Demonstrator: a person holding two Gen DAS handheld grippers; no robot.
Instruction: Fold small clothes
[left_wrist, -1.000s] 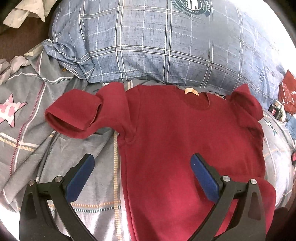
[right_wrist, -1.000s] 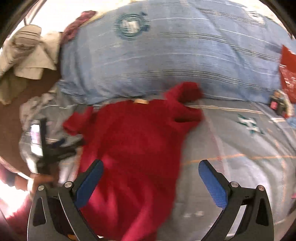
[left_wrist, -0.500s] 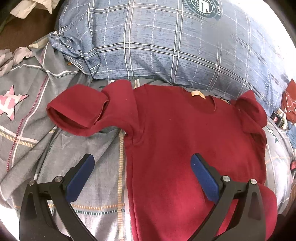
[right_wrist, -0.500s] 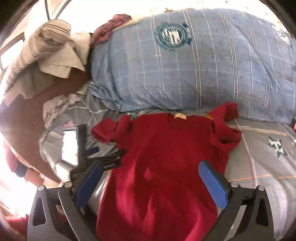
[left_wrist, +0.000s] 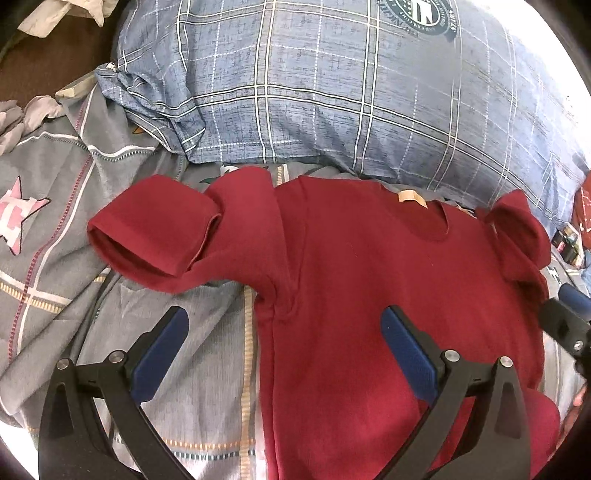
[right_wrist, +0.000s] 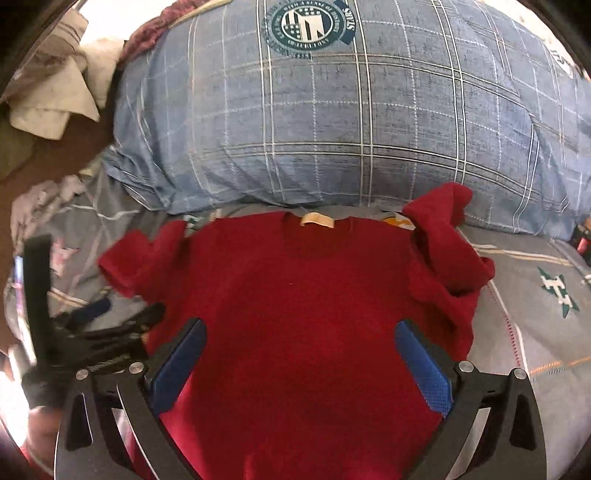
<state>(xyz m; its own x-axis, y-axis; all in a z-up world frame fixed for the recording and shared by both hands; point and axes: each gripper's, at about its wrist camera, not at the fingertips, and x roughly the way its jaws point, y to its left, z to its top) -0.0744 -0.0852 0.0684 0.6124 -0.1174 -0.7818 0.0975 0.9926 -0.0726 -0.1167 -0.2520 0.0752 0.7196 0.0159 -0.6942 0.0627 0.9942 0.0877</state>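
A small dark red T-shirt (left_wrist: 369, 288) lies front up on the bed, collar toward the pillow, with a tan neck label (left_wrist: 410, 195). Its left sleeve (left_wrist: 155, 236) is spread out; its right sleeve (right_wrist: 443, 247) is bunched and folded over. My left gripper (left_wrist: 284, 343) is open and empty, hovering over the shirt's left side seam. My right gripper (right_wrist: 303, 350) is open and empty, hovering over the middle of the shirt (right_wrist: 303, 314). The left gripper also shows at the left of the right wrist view (right_wrist: 103, 321).
A big blue plaid pillow (left_wrist: 332, 92) lies right behind the shirt's collar. The shirt rests on a grey patterned bedsheet (left_wrist: 55, 221). Crumpled light cloths (right_wrist: 48, 92) lie at the far left on a brown surface. Small dark and red items (left_wrist: 569, 240) sit at the right.
My right gripper swung left from beside the shirt until it is centred over it. My left gripper shifted slightly left and closer. The shirt itself has not moved.
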